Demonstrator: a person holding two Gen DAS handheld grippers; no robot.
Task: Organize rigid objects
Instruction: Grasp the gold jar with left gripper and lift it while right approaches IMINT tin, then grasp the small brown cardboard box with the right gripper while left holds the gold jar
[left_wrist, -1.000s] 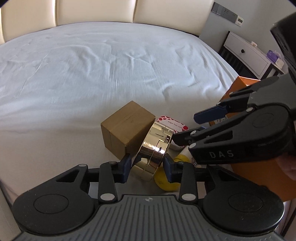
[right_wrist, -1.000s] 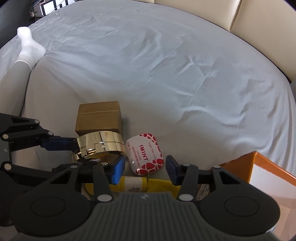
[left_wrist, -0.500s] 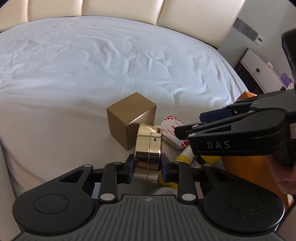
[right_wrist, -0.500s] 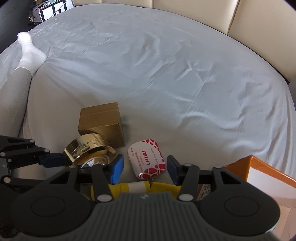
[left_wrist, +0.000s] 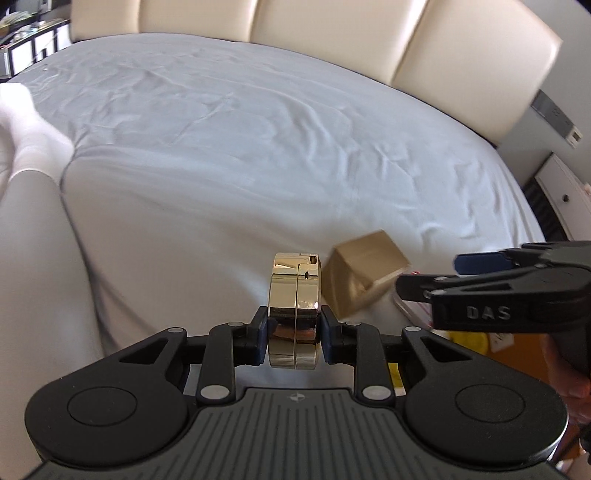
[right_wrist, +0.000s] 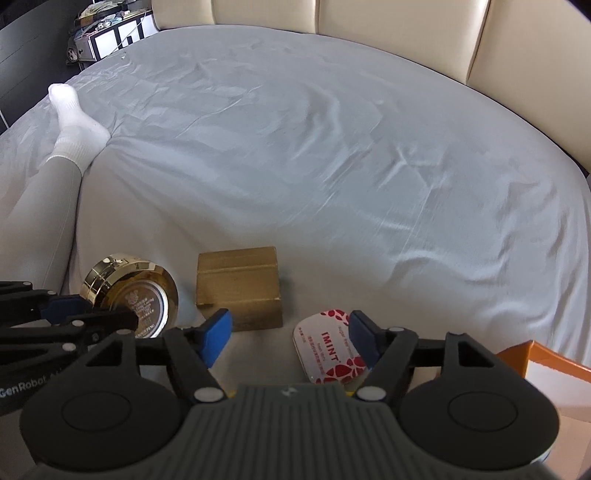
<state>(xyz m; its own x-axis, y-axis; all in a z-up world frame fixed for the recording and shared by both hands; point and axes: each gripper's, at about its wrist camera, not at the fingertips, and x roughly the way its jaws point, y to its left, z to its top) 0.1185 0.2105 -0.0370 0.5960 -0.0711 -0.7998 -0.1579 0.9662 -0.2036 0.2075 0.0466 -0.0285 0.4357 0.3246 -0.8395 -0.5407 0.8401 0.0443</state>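
Note:
My left gripper (left_wrist: 294, 334) is shut on a round gold tin (left_wrist: 294, 295) and holds it on edge above the bed. The tin also shows at the left of the right wrist view (right_wrist: 135, 293), between the left gripper's blue pads. A brown cardboard box (right_wrist: 238, 286) sits on the white sheet; it also shows in the left wrist view (left_wrist: 364, 277). A white and red IMINT tin (right_wrist: 327, 349) lies flat near the bed's front edge. My right gripper (right_wrist: 288, 332) is open and empty, hovering between the box and the IMINT tin.
An orange box (right_wrist: 543, 360) stands at the right front. Yellow items (left_wrist: 467, 339) lie near it under the right gripper. A person's leg in a white sock (right_wrist: 70, 122) rests on the bed at the left. A cream headboard (right_wrist: 406, 29) lines the far side.
My left gripper has lifted the gold tin and carried it left, away from the box. The right gripper has shifted right so the IMINT tin sits by its right finger.

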